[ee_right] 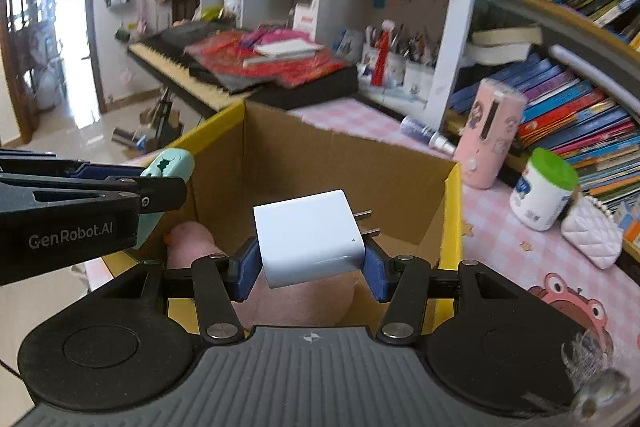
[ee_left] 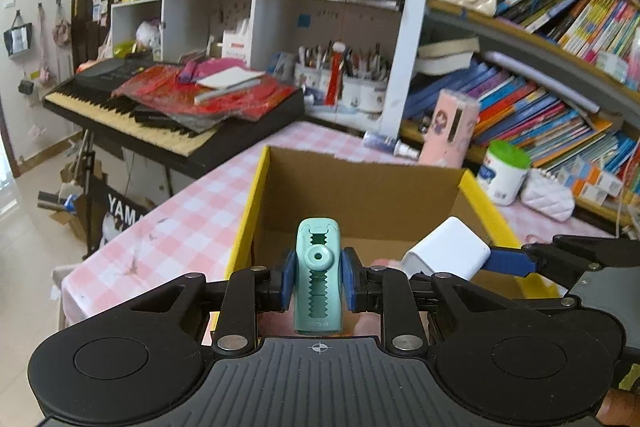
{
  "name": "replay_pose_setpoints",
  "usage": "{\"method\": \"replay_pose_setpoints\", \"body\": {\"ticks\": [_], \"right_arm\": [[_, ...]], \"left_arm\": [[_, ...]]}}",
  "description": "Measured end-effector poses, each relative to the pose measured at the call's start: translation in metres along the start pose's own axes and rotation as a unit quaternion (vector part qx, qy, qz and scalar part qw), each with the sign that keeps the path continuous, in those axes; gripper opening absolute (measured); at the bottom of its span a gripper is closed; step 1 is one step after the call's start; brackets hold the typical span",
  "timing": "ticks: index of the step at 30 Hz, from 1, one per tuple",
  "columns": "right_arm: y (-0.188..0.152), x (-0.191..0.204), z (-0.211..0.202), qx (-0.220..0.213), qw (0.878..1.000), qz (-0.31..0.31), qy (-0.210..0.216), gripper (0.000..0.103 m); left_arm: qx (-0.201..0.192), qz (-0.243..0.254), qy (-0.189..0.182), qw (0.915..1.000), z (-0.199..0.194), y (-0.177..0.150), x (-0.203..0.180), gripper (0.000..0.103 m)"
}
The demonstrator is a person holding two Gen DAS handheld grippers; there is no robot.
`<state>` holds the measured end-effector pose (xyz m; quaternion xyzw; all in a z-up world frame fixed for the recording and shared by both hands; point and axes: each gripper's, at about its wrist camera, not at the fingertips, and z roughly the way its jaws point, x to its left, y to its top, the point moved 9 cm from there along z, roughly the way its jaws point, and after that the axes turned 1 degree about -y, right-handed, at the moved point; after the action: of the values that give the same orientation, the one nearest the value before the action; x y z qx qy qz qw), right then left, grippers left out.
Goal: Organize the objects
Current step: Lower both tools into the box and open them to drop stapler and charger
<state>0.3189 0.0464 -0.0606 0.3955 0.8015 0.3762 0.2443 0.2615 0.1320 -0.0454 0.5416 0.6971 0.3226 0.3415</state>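
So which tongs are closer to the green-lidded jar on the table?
Right. The right tongs, holding the white charger, sit on the box's side toward the jar. The left tongs, with the mint clip, are farther over.

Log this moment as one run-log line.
left gripper: shut on mint clip | right gripper: shut on white charger | both over cardboard box | nothing released yet
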Motion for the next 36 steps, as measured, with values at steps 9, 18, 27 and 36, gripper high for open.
{"method": "replay_pose_setpoints", "body": {"ticks": [9,18,27,36], "right_arm": [[-0.005,0.005,0.027,0.045,0.998,-0.016,0.044,0.051],[-0.008,0.005,0.031,0.068,0.995,0.000,0.077,0.051],[-0.009,0.003,0.033,0.074,0.994,0.012,0.084,0.051],[-0.009,0.002,0.032,0.073,0.994,0.020,0.077,0.056]], "left_arm": [[0.032,-0.002,0.015,0.9994,0.030,-0.012,0.004,0.023],[0.029,0.010,0.023,0.9993,0.038,-0.008,0.005,0.023],[0.029,0.009,0.019,0.9994,0.038,-0.007,0.005,0.023],[0.020,0.001,0.018,0.9996,0.032,-0.007,0.006,0.038]]}}
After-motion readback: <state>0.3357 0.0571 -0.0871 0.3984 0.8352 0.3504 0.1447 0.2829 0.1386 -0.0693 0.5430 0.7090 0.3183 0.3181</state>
